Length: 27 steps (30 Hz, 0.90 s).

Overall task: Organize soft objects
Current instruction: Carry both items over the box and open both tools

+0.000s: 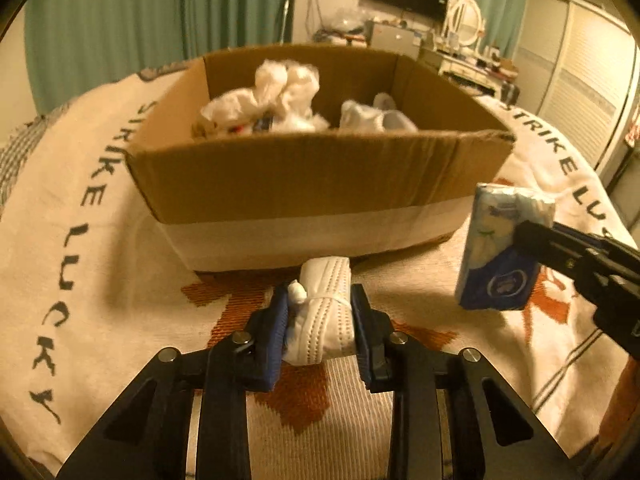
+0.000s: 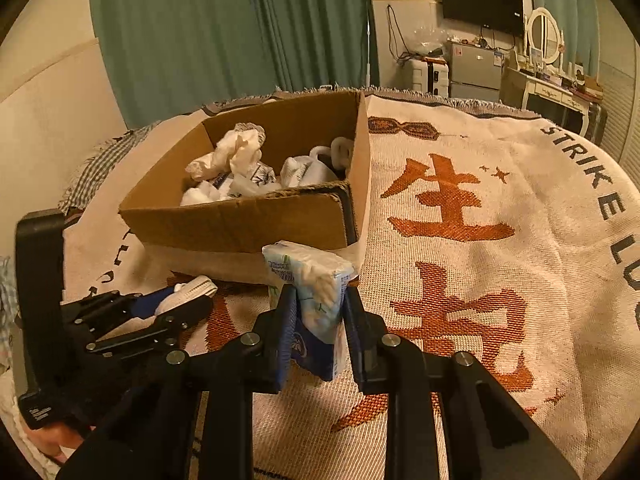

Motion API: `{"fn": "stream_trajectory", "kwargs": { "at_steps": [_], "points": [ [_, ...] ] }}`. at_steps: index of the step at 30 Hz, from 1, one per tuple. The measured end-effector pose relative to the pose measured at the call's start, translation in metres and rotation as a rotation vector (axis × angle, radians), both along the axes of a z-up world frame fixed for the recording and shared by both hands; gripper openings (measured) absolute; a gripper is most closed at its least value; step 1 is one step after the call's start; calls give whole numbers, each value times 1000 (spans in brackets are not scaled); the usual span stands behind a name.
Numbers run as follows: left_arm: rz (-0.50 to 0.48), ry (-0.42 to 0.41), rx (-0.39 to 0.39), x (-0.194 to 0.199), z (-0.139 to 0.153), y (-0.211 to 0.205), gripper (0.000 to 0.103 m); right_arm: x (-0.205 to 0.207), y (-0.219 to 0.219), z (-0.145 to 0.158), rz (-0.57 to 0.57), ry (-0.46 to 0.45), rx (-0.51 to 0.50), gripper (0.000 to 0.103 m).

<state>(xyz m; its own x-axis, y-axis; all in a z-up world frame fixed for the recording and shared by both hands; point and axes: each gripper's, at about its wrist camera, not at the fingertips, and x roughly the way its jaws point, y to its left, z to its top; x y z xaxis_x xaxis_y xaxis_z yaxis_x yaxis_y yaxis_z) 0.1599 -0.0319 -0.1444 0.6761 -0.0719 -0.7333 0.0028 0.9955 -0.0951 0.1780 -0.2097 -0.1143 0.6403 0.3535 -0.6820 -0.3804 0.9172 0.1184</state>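
My claws' pads (image 1: 280, 320) blue; white stitched bundle (image 1: 326, 312); tissue pack (image 2: 316, 308) white-blue, leaf print. Brown box (image 1: 320, 168), pale band. Cream blanket (image 2: 480, 240), rust characters, black lettering.

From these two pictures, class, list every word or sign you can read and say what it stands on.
"STRIKE LUCKY": woven along the edge of the blanket.
Large orange Chinese characters: blanket middle; first reads "生".
Print on tissue pack: too blurred.
Round logo on tissue pack: unreadable.
Cardboard box: no text visible.

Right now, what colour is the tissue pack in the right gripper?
The tissue pack is white and pale blue above, dark blue below, clearest in the left wrist view.
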Motion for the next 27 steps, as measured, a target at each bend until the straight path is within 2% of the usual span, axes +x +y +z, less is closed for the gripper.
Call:
{"fn": "stream_trajectory", "kwargs": {
  "at_steps": [8,13,21,27],
  "points": [
    [-19,-101,17,-39,44,7,29,-36,5,28,8,-52,9,23],
    [-28,-164,42,-49,72,7,29,-53,7,51,13,-87,38,23],
    [-54,-250,28,-44,115,14,29,-57,18,100,22,-185,44,23],
    [-64,-302,45,-20,137,21,29,-33,27,139,24,-270,42,23]
  ]
}}
